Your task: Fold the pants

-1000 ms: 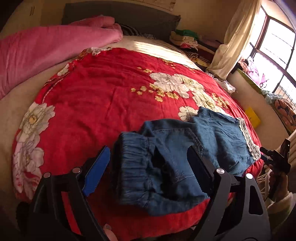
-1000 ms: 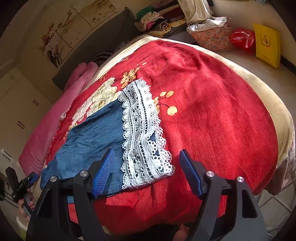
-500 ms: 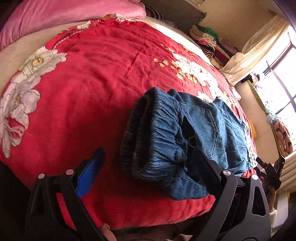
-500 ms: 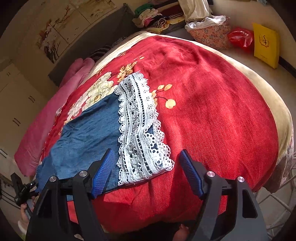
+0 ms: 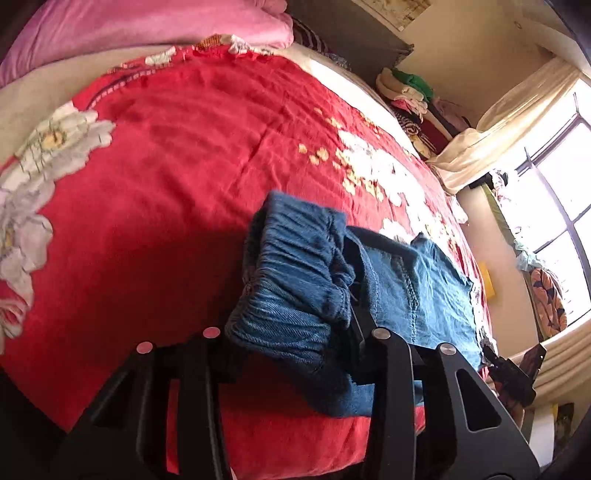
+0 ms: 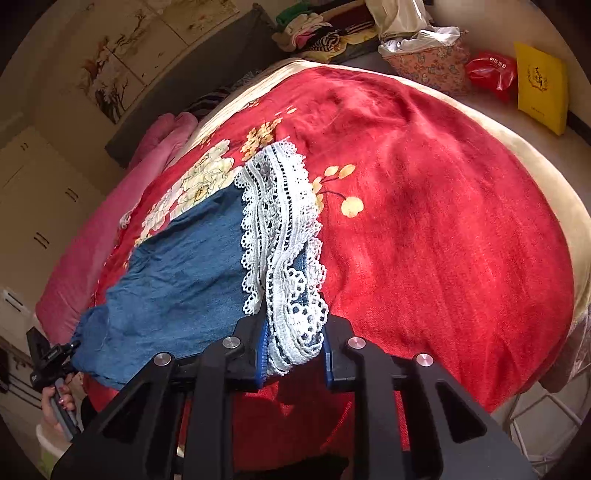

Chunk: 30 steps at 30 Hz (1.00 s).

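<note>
Two grippers clamp opposite ends of the denim pants point(image 5: 417, 280), which lie stretched along the near edge of a red floral blanket point(image 5: 177, 177) on a bed.

In the left wrist view, the left gripper point(image 5: 291, 317) is closing its jaws on the gathered elastic waistband point(image 5: 295, 266), which bunches up thickly between the black fingers at about 6 o'clock of centre. The rest of the denim runs off toward 3 o'clock, where the other handheld tool shows small at the blanket's edge. A pink quilt point(image 5: 147, 29) lies at 11 o'clock, stacked clothes point(image 5: 410, 96) at 1 o'clock, and a bright window point(image 5: 554, 195) with a cream curtain at 3 o'clock.

In the right wrist view, the right gripper point(image 6: 293, 354) is closing its blue-padded jaws on the white lace hem point(image 6: 280, 229), whose lower corner is pinched and puckered between the pads at 6 o'clock. The blue leg spreads away toward 9 o'clock, ending near a hand point(image 6: 55, 402) at 8 o'clock that holds the left tool. A yellow packet point(image 6: 541, 92) and a red bag point(image 6: 491, 72) sit on the floor at 1 o'clock.
</note>
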Tool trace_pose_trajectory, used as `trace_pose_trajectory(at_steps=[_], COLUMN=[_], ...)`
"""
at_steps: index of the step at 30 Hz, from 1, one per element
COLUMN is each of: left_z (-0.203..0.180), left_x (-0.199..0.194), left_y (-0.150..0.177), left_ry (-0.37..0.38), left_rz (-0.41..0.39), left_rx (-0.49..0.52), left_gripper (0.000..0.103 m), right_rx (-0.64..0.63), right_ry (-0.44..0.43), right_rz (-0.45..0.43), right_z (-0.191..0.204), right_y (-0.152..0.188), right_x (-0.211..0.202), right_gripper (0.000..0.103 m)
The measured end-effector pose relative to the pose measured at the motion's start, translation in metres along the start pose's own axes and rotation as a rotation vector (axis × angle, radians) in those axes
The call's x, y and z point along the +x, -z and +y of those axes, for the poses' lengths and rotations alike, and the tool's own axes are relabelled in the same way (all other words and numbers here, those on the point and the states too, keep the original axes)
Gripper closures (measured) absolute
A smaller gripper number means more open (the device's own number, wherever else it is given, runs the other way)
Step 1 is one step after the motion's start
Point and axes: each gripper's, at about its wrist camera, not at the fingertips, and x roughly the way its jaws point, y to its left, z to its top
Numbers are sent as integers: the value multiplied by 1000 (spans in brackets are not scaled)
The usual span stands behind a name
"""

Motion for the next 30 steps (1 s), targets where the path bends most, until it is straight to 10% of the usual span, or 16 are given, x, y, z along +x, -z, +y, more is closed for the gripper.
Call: trace_pose_trajectory(at_steps=[17, 30], left_z=[29, -19], left_x=[-9, -80], left_y=[22, 4], left_ry=[13, -101], left_rz=[8, -164], left_rx=[-5, 156], left_gripper=[53, 33], right_rx=[18, -173], right_ry=[51, -38], right_rz=[-9, -73], right_z=[-6, 66], right_y=[6, 6], right_x=[-8, -30], right_gripper=[70, 50])
